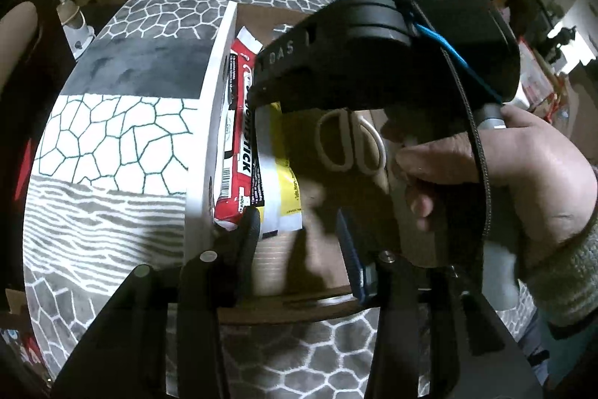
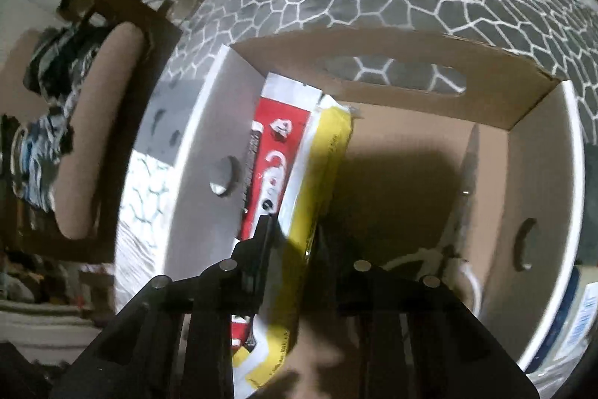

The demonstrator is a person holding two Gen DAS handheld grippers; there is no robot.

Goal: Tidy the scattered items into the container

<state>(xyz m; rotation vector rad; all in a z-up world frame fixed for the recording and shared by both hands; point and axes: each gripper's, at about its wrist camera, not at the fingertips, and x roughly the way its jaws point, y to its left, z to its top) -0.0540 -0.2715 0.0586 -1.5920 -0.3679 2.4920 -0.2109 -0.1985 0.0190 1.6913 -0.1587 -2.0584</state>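
We looked down into an open cardboard box (image 2: 418,55) standing on a bench covered with a patchwork cloth (image 1: 112,137) of grey cobble, white web and wavy stripes. Inside, against the box's left wall, a red packet (image 1: 239,137) stood on its long edge, with a yellow and white packet (image 2: 321,174) just beside it. White-handled scissors (image 1: 351,141) lay on the box floor near the right wall, blades pointing to the far end.

From the left wrist view, our left gripper (image 1: 299,230) hung over the near end of the box, its fingers (image 1: 250,230) moderately apart with nothing between them; the left one sat just by the red packet's lower end. Our right gripper (image 2: 295,242), held in a hand (image 1: 504,174) with a knitted cuff, reached into the box, its fingers (image 2: 261,249) narrowly parted on either side of the yellow packet; we could not tell whether they pressed on it
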